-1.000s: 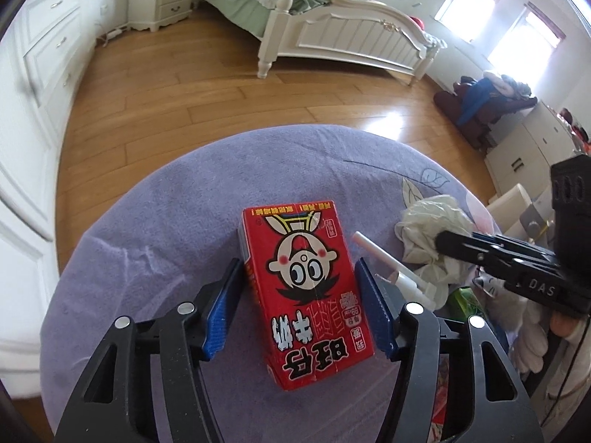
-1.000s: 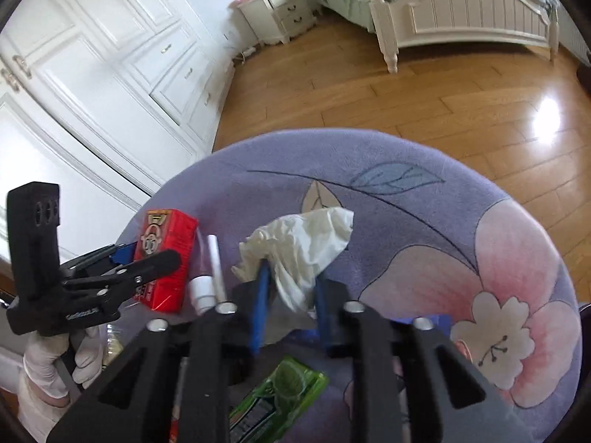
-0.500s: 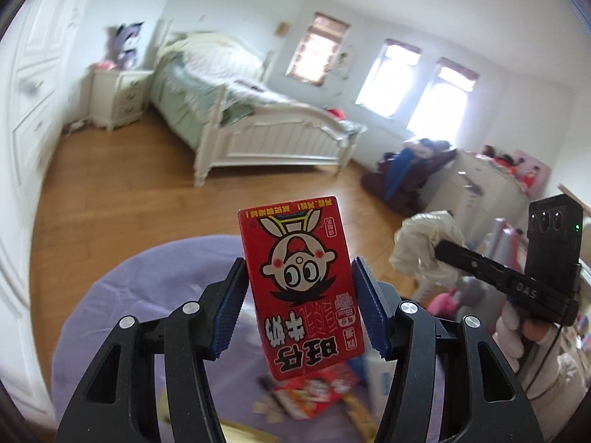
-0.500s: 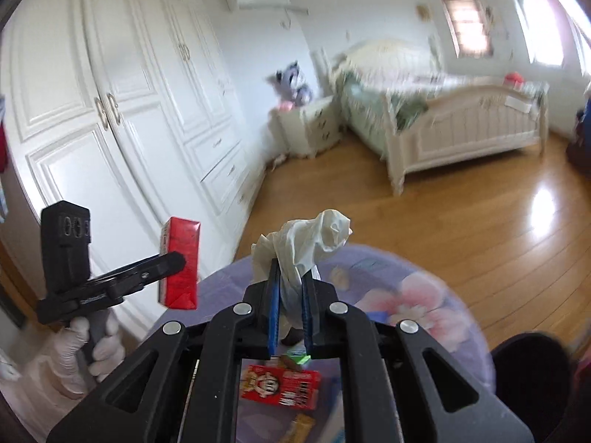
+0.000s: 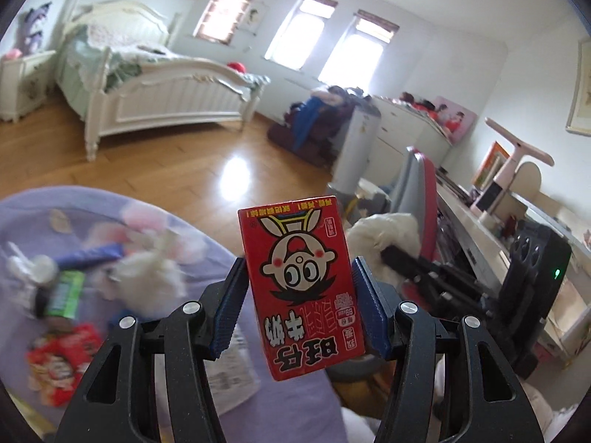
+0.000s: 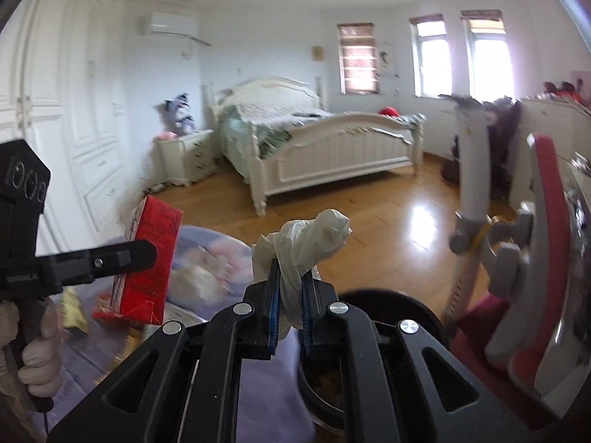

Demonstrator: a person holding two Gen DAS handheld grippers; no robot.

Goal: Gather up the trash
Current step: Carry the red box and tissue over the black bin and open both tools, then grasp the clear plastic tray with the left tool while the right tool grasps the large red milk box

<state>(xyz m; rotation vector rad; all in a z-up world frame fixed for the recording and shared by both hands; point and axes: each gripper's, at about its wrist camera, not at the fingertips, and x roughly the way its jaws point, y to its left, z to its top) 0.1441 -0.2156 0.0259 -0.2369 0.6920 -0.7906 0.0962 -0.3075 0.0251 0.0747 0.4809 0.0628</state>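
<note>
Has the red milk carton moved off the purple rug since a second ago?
Yes. The red milk carton, held in the left tongs, has risen off the purple rug where it lay.

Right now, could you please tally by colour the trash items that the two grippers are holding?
Red: 1, the red drink carton in the left gripper.
White: 1, the crumpled white tissue in the right gripper.
Total: 2.

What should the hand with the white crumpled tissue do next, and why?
Probably carry it a little forward and down over the black bin. The right gripper is shut on the crumpled tissue, held in the air, and the bin's dark rim shows just below and to the right. Then it could let go.
</note>
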